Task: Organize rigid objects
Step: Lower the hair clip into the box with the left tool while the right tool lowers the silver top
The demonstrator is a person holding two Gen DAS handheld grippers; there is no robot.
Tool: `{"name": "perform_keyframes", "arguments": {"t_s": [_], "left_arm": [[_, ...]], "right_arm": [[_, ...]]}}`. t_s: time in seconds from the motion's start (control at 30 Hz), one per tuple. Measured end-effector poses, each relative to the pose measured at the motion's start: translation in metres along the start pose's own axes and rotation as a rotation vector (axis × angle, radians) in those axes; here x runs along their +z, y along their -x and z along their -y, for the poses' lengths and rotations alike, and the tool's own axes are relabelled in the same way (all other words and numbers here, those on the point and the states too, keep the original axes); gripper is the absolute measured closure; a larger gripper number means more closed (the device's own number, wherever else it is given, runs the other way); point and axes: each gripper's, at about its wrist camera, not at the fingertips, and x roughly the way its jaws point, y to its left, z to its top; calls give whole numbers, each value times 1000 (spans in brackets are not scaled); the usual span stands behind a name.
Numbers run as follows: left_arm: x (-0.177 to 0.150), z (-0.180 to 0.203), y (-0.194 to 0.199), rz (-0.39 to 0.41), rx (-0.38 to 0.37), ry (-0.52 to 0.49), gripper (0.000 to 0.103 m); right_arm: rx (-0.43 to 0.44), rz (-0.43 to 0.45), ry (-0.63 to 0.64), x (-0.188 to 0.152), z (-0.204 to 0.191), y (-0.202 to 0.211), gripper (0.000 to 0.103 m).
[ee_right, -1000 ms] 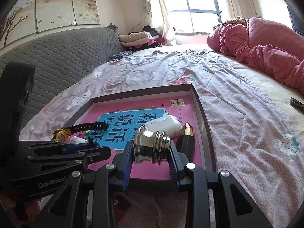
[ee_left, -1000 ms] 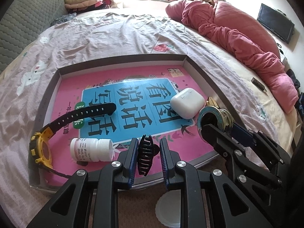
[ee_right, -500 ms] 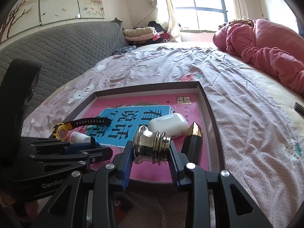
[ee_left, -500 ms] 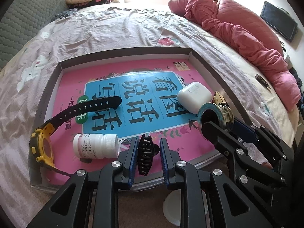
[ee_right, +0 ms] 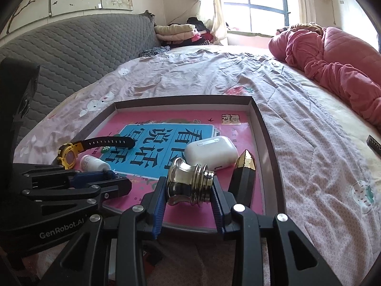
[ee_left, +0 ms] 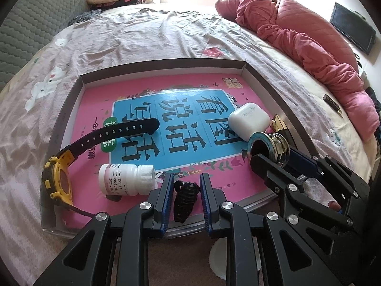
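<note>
Left gripper (ee_left: 184, 191): jaws pinching a black hair clip (ee_left: 184, 200), bottom centre of the left view; blue ribbed pads press on its two sides.
Clip: glossy black plastic, toothed, hanging over the near edge of the tray (ee_left: 262, 81).
Right gripper (ee_right: 188, 189): jaws pinching a metal fitting (ee_right: 189, 183), bottom centre of the right view.
Fitting: polished chrome, flared at one end, brass-toned threaded rings at the other, lying sideways between the pads; in the left view its dark bore faces the camera at mid right (ee_left: 266, 146).
Change: against the earlier frames both grips are the same; the tray looms larger and lower in both views, the clip now points more downward.
Tray: shallow grey cardboard, rectangular, lined with a pink and blue printed sheet with large black characters; it lies on the bed (ee_left: 142, 35).
Bottle (ee_left: 126, 182): white plastic, ribbed cap, on its side just left of the left jaws.
Watch (ee_left: 71, 166): yellow case, black perforated strap, lower left of the tray.
Earbud case (ee_left: 248, 121): smooth white, rounded, centre right of the tray, just beyond the fitting.
Black-gold piece (ee_right: 244, 174): faceted, pointed gold tip, just right of the fitting by the tray's right wall.
Bed: wrinkled pale pink printed sheet; pink quilt (ee_left: 309, 35) heaped upper right.
</note>
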Motion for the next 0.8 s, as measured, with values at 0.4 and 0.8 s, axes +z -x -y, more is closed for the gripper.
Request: {"name": "perform_keyframes", "arguments": {"t_s": [0.4,0.8], "left_arm": [[-1,1,2,-2,11,-2,80],[-2,-3,3,-9,23,2,80]], "right_arm": [[-21,-19,9,1,4,-1,68],[-8,-8,11,-2,8,3,68]]}}
